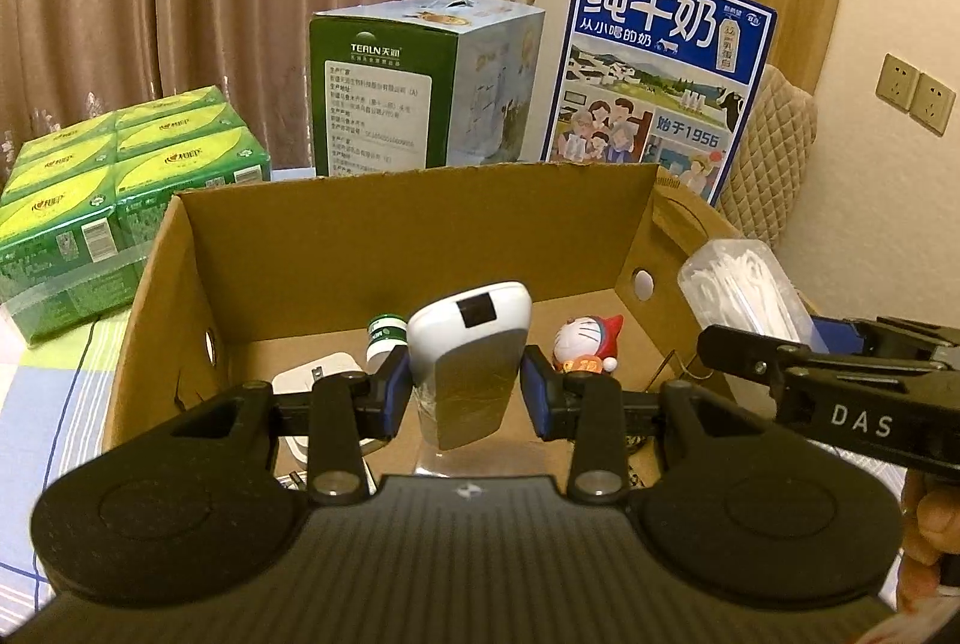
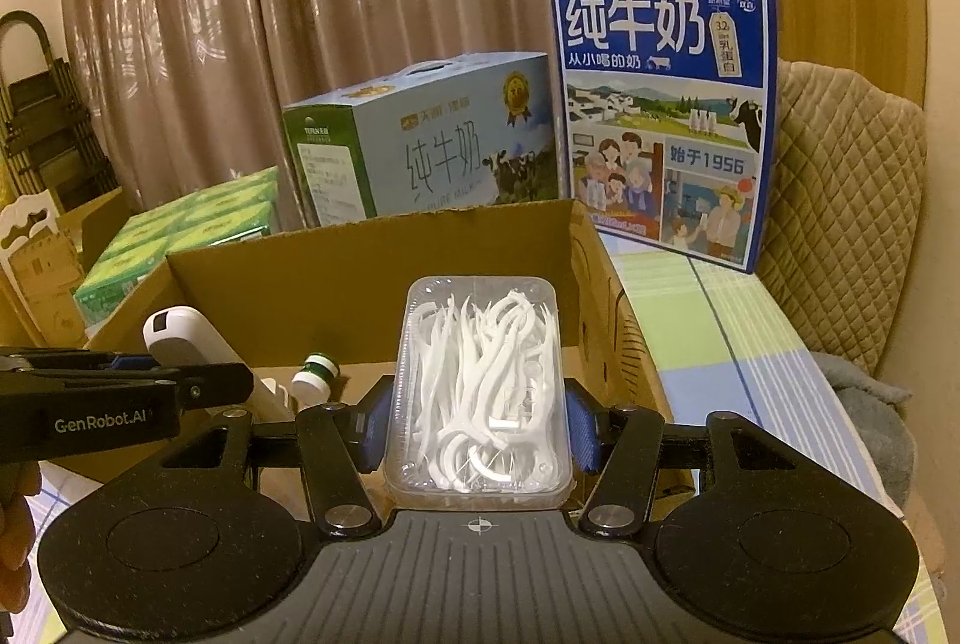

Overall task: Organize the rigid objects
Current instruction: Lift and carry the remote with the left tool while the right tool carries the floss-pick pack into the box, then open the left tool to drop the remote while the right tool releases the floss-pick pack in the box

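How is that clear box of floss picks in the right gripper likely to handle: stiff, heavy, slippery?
The clear floss pick box looks like thin plastic, so it may flex under the right gripper. Its contents are small loose picks, so it is probably light, and they may shift if tilted. Its glossy walls suggest it could slip.

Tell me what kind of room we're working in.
Most likely a home bedroom or living room: long curtains, milk cartons and tissue packs on a checked cloth, beside the cardboard box.

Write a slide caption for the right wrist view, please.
Right gripper holds a clear floss-pick box over the cardboard box; left gripper beside it holds a white remote.
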`<action>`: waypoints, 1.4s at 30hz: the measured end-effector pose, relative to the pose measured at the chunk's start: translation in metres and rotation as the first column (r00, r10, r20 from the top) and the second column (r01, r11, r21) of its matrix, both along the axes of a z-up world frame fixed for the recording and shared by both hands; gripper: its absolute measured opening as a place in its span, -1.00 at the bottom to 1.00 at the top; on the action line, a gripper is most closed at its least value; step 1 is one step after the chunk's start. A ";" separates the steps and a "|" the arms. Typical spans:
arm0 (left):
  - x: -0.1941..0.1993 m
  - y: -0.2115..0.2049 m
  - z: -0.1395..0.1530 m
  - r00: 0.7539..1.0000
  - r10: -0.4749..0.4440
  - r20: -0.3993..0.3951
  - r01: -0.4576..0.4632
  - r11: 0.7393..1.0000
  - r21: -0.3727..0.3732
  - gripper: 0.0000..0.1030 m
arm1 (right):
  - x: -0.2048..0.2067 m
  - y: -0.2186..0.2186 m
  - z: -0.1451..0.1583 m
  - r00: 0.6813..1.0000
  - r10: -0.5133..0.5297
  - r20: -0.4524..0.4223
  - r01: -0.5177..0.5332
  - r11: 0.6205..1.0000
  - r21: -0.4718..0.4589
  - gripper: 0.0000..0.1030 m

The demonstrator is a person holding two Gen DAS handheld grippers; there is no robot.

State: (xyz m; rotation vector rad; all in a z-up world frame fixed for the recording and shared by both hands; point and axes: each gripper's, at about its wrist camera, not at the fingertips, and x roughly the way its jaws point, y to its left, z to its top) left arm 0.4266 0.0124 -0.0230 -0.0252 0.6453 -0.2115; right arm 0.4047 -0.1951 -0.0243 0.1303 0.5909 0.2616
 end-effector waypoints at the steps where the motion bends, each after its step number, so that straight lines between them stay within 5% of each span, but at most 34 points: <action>1: 0.000 0.000 0.000 1.000 0.001 -0.001 -0.001 1.000 -0.001 -0.35 | 0.000 0.000 0.000 1.000 0.001 0.000 -0.001 1.000 0.000 0.04; 42: 0.001 -0.008 0.001 1.000 -0.014 0.003 0.014 1.000 0.010 -0.35 | 0.001 -0.001 -0.004 1.000 0.002 -0.011 -0.002 1.000 0.011 0.04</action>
